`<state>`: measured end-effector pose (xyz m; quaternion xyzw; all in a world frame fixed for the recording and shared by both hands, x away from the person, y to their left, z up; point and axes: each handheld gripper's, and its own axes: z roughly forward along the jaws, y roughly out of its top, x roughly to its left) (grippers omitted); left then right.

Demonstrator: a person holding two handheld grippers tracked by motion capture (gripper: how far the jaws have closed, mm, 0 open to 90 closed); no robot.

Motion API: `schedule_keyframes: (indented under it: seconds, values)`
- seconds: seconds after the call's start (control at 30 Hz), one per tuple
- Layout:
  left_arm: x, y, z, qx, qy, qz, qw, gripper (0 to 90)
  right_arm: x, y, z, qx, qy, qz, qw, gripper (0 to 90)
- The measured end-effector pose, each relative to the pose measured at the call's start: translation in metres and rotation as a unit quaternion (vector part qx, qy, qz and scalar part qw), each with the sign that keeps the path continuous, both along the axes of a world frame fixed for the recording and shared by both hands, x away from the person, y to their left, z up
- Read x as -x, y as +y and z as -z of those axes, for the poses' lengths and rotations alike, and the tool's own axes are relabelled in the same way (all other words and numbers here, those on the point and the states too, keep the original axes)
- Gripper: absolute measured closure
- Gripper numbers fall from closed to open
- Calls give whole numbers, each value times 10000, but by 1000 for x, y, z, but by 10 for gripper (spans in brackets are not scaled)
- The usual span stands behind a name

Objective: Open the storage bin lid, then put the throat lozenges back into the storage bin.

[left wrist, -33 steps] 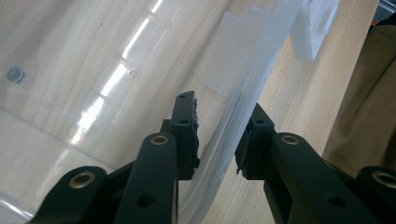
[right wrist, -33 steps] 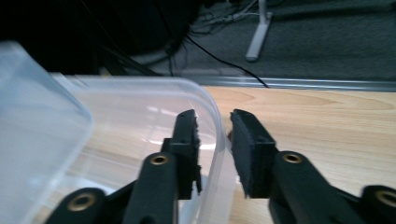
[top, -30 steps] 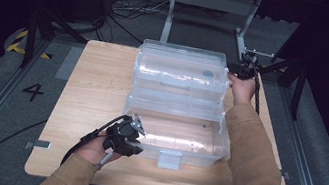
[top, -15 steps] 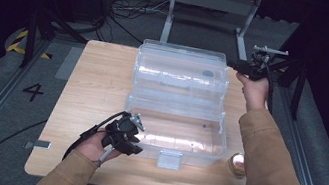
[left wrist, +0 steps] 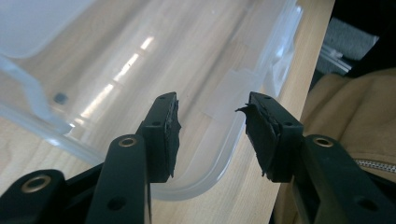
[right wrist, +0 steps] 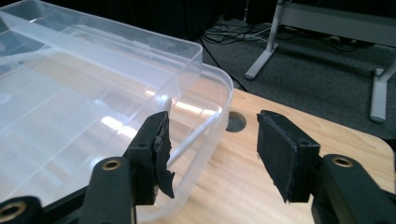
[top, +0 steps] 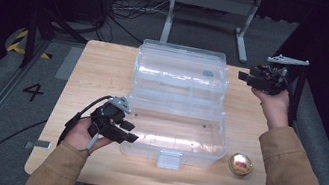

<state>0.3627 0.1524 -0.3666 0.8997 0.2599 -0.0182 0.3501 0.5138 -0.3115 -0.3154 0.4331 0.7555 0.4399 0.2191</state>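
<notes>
Clear plastic box [top: 175, 124] lies open; left gripper [top: 126, 132] and right gripper [top: 245, 76] jaws both gape empty beside it.

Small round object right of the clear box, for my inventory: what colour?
Gold with a red centre, clearest in the high view.

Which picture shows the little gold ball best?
The high view. The gold ball sits in plain sight on the table, just right of the clear box, near the front edge. The left gripper view and right gripper view look at the box's edges and the black fingers instead.
</notes>
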Motion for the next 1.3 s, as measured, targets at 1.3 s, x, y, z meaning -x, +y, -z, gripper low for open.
schedule_keyframes:
  seconds: [1.3]
  values:
    - [-13,68,-18,454,-183,-1277,9906,534,126,-28,39,1252,1102,-678,9837,349]
